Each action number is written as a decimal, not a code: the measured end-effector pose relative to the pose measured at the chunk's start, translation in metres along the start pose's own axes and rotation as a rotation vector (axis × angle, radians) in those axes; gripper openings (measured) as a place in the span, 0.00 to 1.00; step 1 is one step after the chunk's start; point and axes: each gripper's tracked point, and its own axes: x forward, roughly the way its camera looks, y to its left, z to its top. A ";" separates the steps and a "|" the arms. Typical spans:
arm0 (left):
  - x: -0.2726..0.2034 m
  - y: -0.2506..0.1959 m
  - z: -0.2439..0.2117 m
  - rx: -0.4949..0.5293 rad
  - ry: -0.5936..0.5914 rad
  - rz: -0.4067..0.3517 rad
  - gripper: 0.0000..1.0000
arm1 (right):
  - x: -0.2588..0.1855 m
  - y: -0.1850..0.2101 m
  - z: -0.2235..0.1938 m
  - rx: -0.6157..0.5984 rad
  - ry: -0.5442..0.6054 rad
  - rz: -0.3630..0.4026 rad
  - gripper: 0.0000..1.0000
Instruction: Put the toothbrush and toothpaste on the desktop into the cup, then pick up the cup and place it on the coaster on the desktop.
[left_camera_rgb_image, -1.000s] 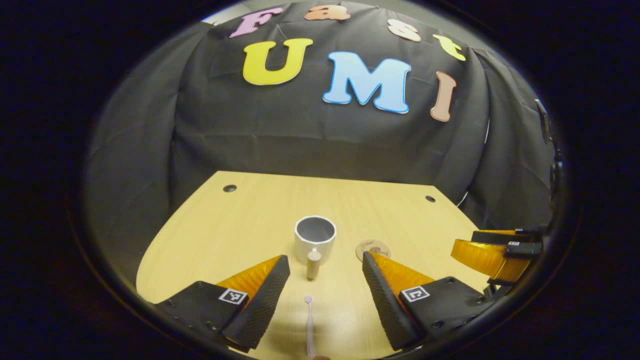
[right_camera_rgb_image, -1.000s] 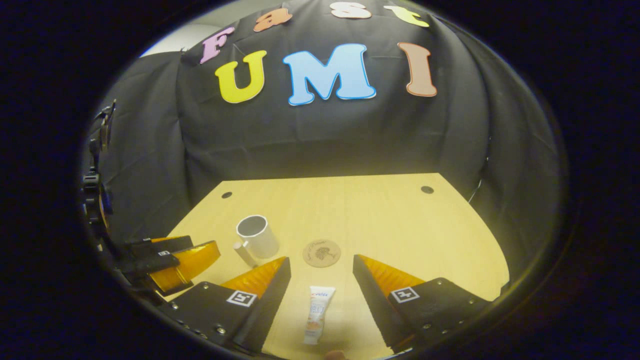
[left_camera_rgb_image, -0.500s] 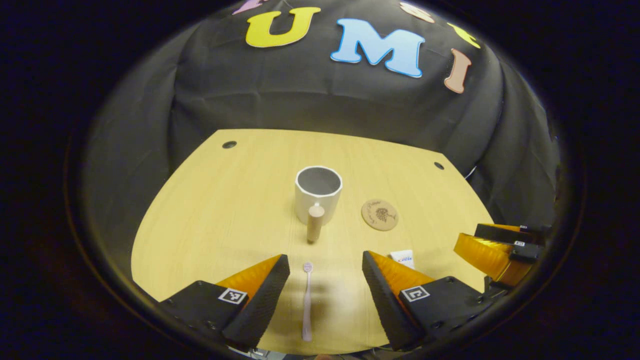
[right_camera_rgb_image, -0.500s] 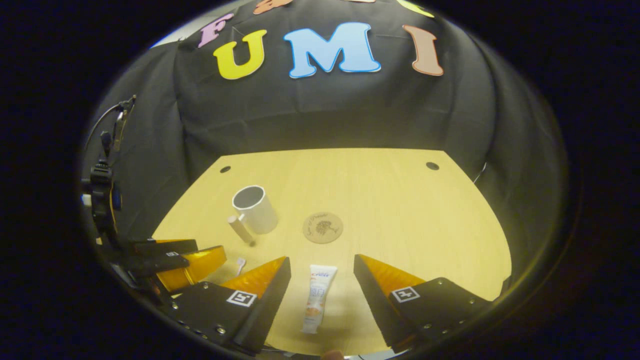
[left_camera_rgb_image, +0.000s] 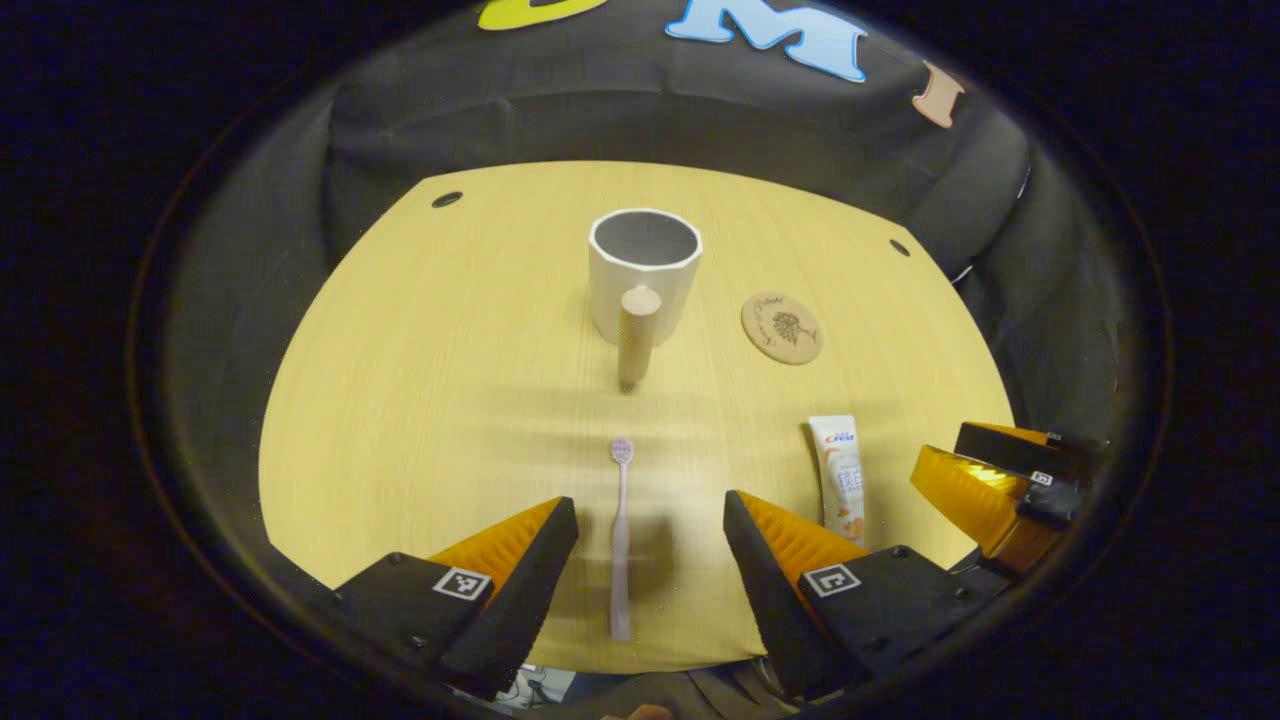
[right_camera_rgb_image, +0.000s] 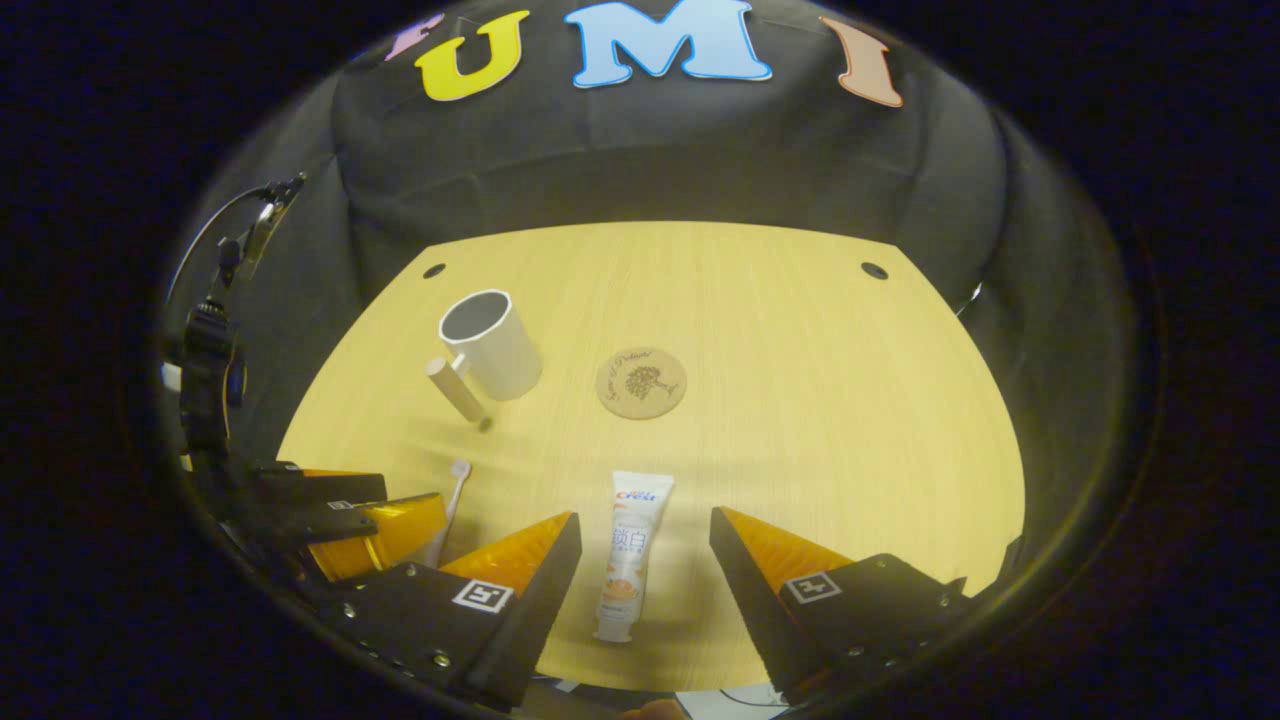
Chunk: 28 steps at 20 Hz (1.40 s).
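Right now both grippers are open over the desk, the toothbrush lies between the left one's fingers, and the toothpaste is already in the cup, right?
Not quite. The toothpaste lies flat on the desk, between the right gripper's open fingers, as the right gripper view shows. The cup holds nothing. The rest is right.

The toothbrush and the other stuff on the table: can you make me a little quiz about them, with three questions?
1. True or false: the toothbrush already stands inside the cup.
2. What lies between the open fingers of the right claw? A) coaster B) toothpaste C) cup
3. Fill in: the coaster has ____ on it.

Key
1. False. It lies flat on the table, between the open fingers of the left claw.
2. B, the toothpaste.
3. Nothing; the cup stands beside it.
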 end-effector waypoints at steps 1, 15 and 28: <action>0.003 0.001 -0.004 0.006 0.025 0.001 0.93 | 0.003 0.000 -0.003 0.002 0.021 -0.001 0.83; 0.032 0.011 -0.046 -0.035 0.292 0.020 0.98 | 0.046 0.002 -0.042 0.001 0.283 0.000 0.83; 0.048 0.021 -0.056 -0.023 0.387 0.087 0.87 | 0.076 -0.003 -0.064 0.014 0.428 -0.019 0.83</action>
